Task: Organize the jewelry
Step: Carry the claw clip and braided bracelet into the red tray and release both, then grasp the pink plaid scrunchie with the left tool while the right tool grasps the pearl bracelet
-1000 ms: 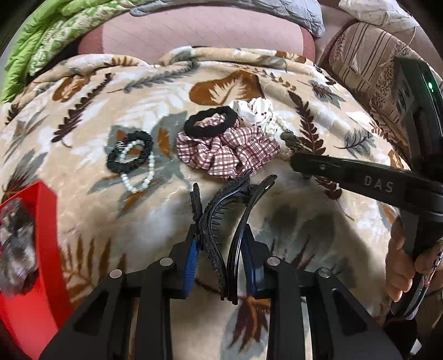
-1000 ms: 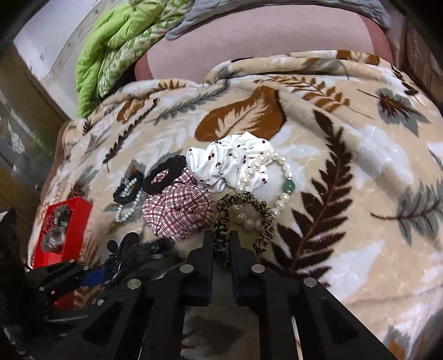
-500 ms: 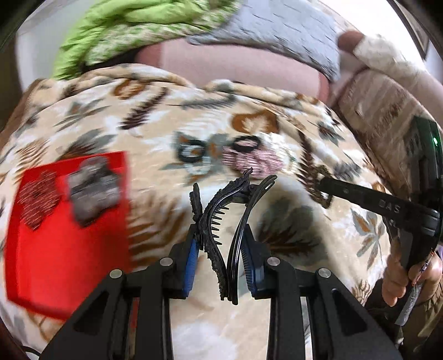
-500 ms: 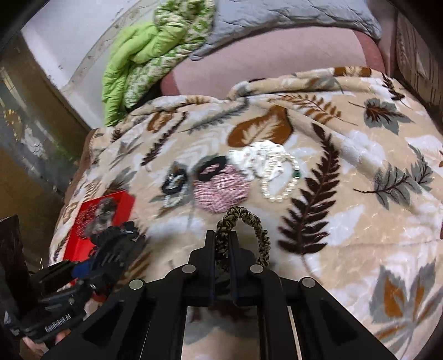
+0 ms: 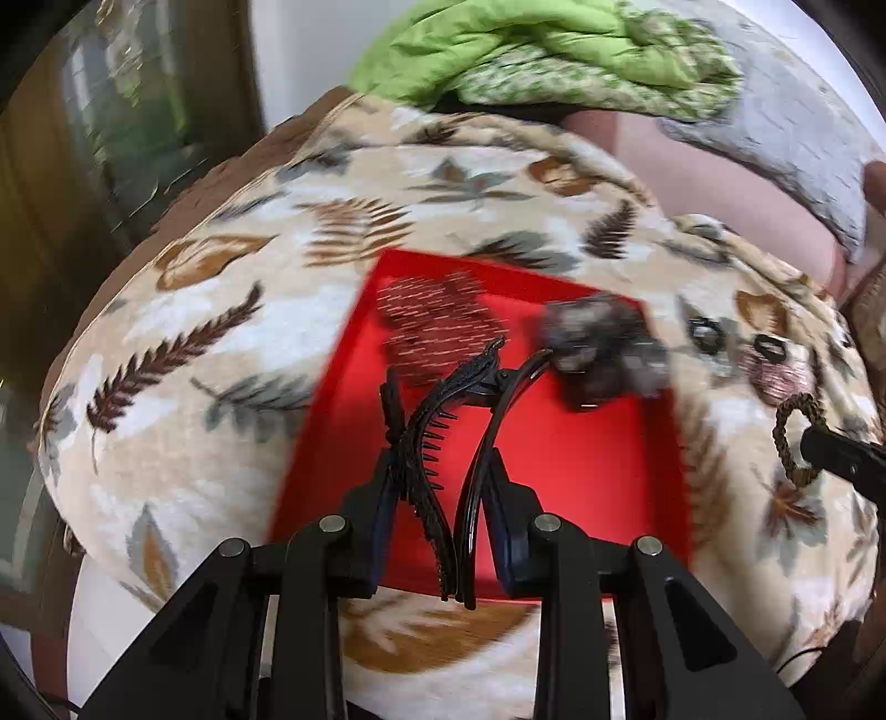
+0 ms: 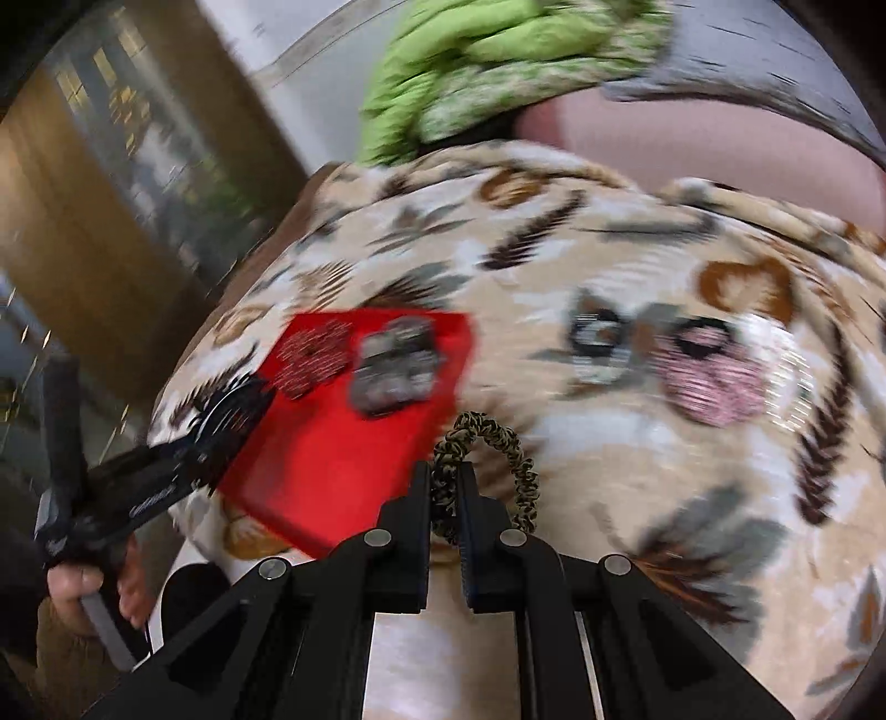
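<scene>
My left gripper (image 5: 440,487) is shut on a black claw hair clip (image 5: 443,421) and holds it over the red tray (image 5: 581,465), which lies on the leaf-print blanket. The tray holds a dark red scrunchie (image 5: 432,315) and a grey scrunchie (image 5: 603,343). My right gripper (image 6: 444,487) is shut on a leopard-print hair tie (image 6: 498,459) just right of the tray (image 6: 332,471). The left gripper with the clip also shows in the right wrist view (image 6: 221,426), over the tray's left edge. The hair tie shows at the right in the left wrist view (image 5: 792,437).
A plaid scrunchie (image 6: 714,382), a black hair tie (image 6: 703,338) and another black tie with beads (image 6: 598,332) lie on the blanket (image 6: 664,498), blurred. A green quilt (image 5: 554,50) and a grey pillow (image 5: 803,122) lie at the back. The bed edge drops off at the left.
Both grippers have swung left toward the red tray. The left gripper now holds the clip over the tray. The right gripper has carried the leopard hair tie away from the pile to the tray's right edge.
</scene>
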{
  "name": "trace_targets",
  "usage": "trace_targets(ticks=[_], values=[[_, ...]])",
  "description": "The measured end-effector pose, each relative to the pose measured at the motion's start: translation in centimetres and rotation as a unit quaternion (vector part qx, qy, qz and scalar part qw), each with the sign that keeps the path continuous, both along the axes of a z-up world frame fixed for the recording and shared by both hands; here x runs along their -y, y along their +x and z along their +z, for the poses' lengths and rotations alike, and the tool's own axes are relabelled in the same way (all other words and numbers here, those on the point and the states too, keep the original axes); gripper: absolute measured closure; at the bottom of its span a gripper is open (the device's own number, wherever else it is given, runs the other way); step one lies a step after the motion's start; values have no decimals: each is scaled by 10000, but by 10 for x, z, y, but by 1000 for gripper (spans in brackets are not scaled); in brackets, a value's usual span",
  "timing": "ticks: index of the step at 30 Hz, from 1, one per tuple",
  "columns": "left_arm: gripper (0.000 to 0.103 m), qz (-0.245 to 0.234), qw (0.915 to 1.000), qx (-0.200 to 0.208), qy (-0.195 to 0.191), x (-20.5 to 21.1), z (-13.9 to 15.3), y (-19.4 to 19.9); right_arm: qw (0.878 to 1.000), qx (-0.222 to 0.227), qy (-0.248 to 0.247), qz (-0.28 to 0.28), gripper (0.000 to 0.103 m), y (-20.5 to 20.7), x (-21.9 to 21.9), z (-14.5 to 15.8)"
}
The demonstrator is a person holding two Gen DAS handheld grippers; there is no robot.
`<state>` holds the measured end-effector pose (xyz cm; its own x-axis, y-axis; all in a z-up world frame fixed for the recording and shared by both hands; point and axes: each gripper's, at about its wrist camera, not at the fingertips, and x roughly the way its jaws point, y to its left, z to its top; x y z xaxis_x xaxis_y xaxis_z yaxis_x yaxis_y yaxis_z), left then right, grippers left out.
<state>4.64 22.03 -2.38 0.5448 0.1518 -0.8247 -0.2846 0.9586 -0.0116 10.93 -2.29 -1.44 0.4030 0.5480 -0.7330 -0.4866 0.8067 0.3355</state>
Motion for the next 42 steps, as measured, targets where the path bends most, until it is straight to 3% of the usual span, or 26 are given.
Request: trace_targets(ticks=[9,14,21,22,27,29,35,42], values=[[75,77,9995,-275,103,-23,-34,11,9958,-349,-391,746,93,1,-89,-43],[74,130,9994,-323,9,-29,-45,16,9928,-611,-542,874,93,1,-108,-69],[74,148,9997,-184,-116,-32,-43,12,9912,-615,-664,969,91,-4,-119,-77],[74,131,9997,-153,-125,-31,-41,11,9912,-593,-671,971,91,-5,-119,-76],[65,146,9998,127,-21,-28,-18,0,9925,-442,-616,955,67,-10,-115,-67],[63,165,9996,223,13,-26,-9,-4,9933,-378,-557,936,63,-15,-110,-60],[60,220,9987,412,179,-14,15,-20,9961,-216,-378,768,56,-31,-85,-40],[58,-181,9986,487,100,22,30,-22,9990,-218,-296,260,55,-46,-20,-39]])
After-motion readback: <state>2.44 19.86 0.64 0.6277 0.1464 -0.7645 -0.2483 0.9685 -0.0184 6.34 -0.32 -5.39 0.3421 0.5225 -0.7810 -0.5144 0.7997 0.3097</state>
